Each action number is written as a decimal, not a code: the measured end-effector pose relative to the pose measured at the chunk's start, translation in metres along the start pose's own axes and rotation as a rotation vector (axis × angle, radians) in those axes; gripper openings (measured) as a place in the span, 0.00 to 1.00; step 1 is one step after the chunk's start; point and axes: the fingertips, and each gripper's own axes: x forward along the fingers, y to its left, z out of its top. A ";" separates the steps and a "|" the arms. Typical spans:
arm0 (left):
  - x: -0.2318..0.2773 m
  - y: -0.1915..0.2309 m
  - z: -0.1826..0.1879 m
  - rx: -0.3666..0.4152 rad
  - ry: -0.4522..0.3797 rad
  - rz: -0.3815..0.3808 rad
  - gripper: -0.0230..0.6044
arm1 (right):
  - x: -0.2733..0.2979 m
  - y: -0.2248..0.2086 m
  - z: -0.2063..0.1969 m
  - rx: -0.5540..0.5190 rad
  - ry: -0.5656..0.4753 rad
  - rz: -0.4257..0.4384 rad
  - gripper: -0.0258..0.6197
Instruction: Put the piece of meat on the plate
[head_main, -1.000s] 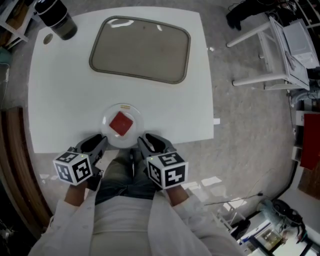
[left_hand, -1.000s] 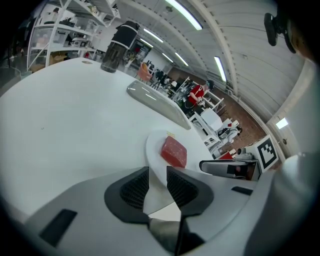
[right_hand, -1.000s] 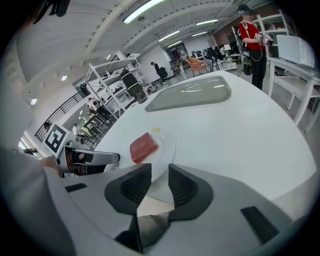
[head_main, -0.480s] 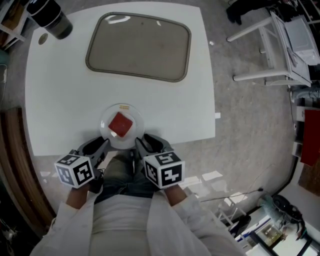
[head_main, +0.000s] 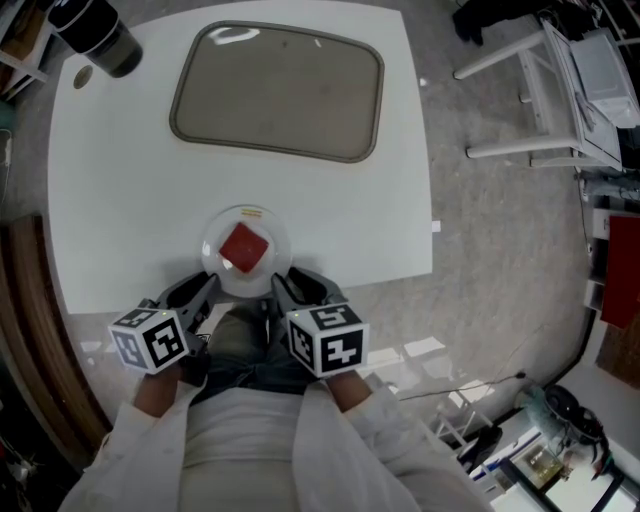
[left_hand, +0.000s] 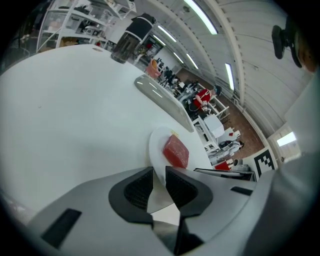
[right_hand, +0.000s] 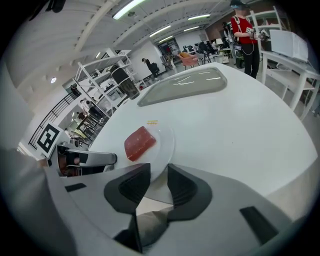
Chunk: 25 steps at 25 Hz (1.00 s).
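I hold both tools low at the 6 o'clock edge of the white table, one on each side of the plate. My left gripper sits at about 7 o'clock from the plate. Its two fingers stand slightly apart with a narrow gap between them and nothing in their grasp. The plate's rim shows just past the tips, though I cannot tell whether they touch it. My right gripper sits at about 5 o'clock from the plate, and its fingers are parted a little wider and likewise hold nothing. The piece of meat, a red slab, lies flat near the middle of the plate, clear of both tools. Further out on the table, toward 12 o'clock, a grey tray lies flat. A black cylinder stands at the corner near 10 o'clock, well apart from the plate.
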 end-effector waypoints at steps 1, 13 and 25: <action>0.000 0.001 0.001 -0.017 -0.004 -0.003 0.16 | 0.000 0.000 0.000 0.005 0.000 -0.002 0.21; 0.001 0.000 0.001 0.011 -0.013 -0.017 0.13 | 0.000 -0.002 0.003 -0.038 -0.035 -0.001 0.21; -0.004 -0.008 0.017 0.166 -0.015 -0.025 0.13 | -0.009 0.005 0.015 -0.057 -0.097 -0.004 0.20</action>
